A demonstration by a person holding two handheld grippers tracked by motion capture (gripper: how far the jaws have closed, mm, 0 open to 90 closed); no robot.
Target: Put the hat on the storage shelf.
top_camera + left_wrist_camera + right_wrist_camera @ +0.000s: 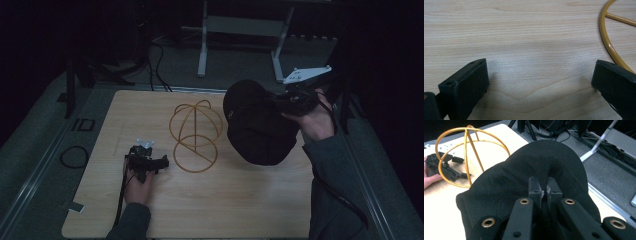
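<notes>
Dark floor, cables and a pale metal frame surround the light wooden table (240, 210) where we work, and little beyond its edges can be made out. We hold the right gripper (280, 102) raised over the table's far right part, and its jaws are pinched tight on the edge of a black cap (255, 125); in the right gripper view the two pads press together with a fold of the dark fabric between them, and the cap (524, 177) hangs from that hold, clear of the wood. Just to the left of the cap stands a yellow wire hat stand (194, 135), its round base flat on the table and its curved hoops rising above. Our left gripper (159, 163) rests low on the table near the stand's base, on its left side. In the left gripper view its jaws stand wide apart with only bare wood between them, and the stand's base ring (609, 42) curves past just beside the right-hand jaw.
</notes>
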